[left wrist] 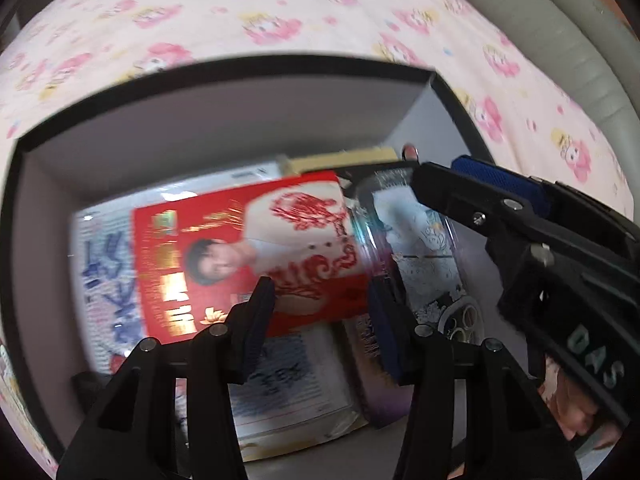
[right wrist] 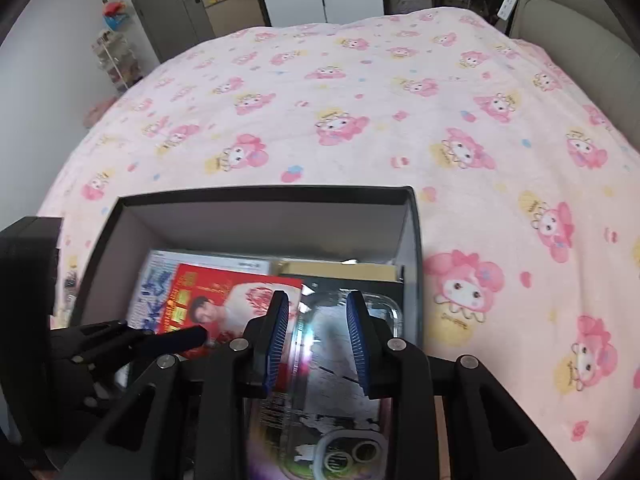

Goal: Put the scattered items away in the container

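Both grippers hover open over the black box (right wrist: 416,240): left gripper (left wrist: 320,312) above the red booklet (left wrist: 248,248), right gripper (right wrist: 318,340) above the phone-case package (right wrist: 320,420), neither gripping.

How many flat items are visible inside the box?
5, possibly more hidden beneath: red card on top, blue-lettered sheet left, phone-case package right, tan packet at back, printed sheet nearest.

**Bed and what rests on it**

Bed (right wrist: 360,120): fills the upper and right of the right wrist frame, covered by a pink blanket (left wrist: 280,8) printed with cartoon characters. Lying directly on it: one open black-rimmed box (right wrist: 272,194), lower centre-left of frame.
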`<state>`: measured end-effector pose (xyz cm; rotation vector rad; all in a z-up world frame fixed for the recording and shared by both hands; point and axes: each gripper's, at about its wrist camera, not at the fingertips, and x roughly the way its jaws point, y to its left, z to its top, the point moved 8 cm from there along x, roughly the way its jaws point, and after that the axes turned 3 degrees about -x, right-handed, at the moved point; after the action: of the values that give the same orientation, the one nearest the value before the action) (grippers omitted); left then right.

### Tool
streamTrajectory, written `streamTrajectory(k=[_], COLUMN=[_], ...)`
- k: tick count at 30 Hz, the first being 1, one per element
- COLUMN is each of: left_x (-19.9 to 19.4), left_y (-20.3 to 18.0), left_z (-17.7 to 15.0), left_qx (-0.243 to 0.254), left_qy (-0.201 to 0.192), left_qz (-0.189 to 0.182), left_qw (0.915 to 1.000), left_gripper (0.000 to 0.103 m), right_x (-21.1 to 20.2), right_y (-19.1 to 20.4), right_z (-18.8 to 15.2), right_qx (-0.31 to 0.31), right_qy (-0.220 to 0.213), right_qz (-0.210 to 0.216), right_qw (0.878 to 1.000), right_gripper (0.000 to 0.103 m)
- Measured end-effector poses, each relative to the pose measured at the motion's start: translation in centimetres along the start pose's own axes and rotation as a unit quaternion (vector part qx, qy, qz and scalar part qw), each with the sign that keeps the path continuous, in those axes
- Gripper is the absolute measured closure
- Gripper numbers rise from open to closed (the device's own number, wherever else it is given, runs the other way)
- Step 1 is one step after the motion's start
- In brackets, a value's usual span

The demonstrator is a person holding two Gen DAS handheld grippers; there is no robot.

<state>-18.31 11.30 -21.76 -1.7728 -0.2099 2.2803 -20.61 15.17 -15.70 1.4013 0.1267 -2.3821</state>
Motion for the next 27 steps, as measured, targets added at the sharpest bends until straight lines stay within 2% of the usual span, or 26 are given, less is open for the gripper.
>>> streamTrajectory(k=[4, 6, 7, 11, 13, 17, 20, 22, 23, 24, 27], left_x=[0.5, 0.4, 0.3, -0.2, -0.7, -2.1, -3.2, -3.4, -3.5, -3.7, -4.1], left_y=[0.6, 1.6, 2.1, 4.6, 5.8, 7.8, 9.8, 11.5, 12.3, 12.3, 11.7], left_z=[0.0, -0.1, -0.1, -0.4, -0.5, -0.3, 0.0, -0.3, -0.5, -0.8, -0.4], left_qx=[0.004, 0.006, 0.004, -0.019, -0.029, -0.063, -0.098, -0.122, -0.131, -0.134, -0.128], left_qy=[0.014, 0.02, 0.021, 0.023, 0.017, 0.004, -0.017, -0.025, -0.027, -0.028, -0.029], left_qz=[0.045, 0.083, 0.091, 0.099, 0.094, 0.033, 0.006, 0.018, 0.03, 0.03, 0.033], left_qw=[0.9989, 0.9963, 0.9956, 0.9947, 0.995, 0.9974, 0.995, 0.992, 0.9906, 0.9901, 0.9908], left_gripper=[0.054, 0.052, 0.047, 0.047, 0.049, 0.049, 0.049, 0.049, 0.056, 0.058, 0.06], right_x=[1.2, 1.6, 1.7, 2.0, 2.1, 1.8, 2.1, 3.1, 3.7, 4.1, 4.3], right_y=[0.0, -0.1, 0.0, -0.1, 0.0, 1.5, 2.5, 2.7, 2.8, 3.1, 5.2], right_z=[-0.5, -0.6, -0.8, -0.5, -0.6, -0.5, -0.2, 0.5, 0.9, 1.2, 2.5], right_qx=[0.002, -0.001, -0.002, 0.0, -0.003, -0.045, -0.048, -0.027, -0.013, -0.011, -0.037], right_qy=[0.018, 0.021, 0.022, 0.022, 0.021, 0.003, 0.01, 0.028, 0.041, 0.048, 0.039], right_qz=[0.001, -0.005, -0.007, -0.007, -0.007, -0.001, 0.028, 0.052, 0.062, 0.068, 0.085], right_qw=[1.0, 1.0, 1.0, 1.0, 1.0, 0.999, 0.998, 0.998, 0.997, 0.996, 0.995], right_gripper=[0.076, 0.076, 0.076, 0.077, 0.077, 0.077, 0.077, 0.077, 0.077, 0.077, 0.077])
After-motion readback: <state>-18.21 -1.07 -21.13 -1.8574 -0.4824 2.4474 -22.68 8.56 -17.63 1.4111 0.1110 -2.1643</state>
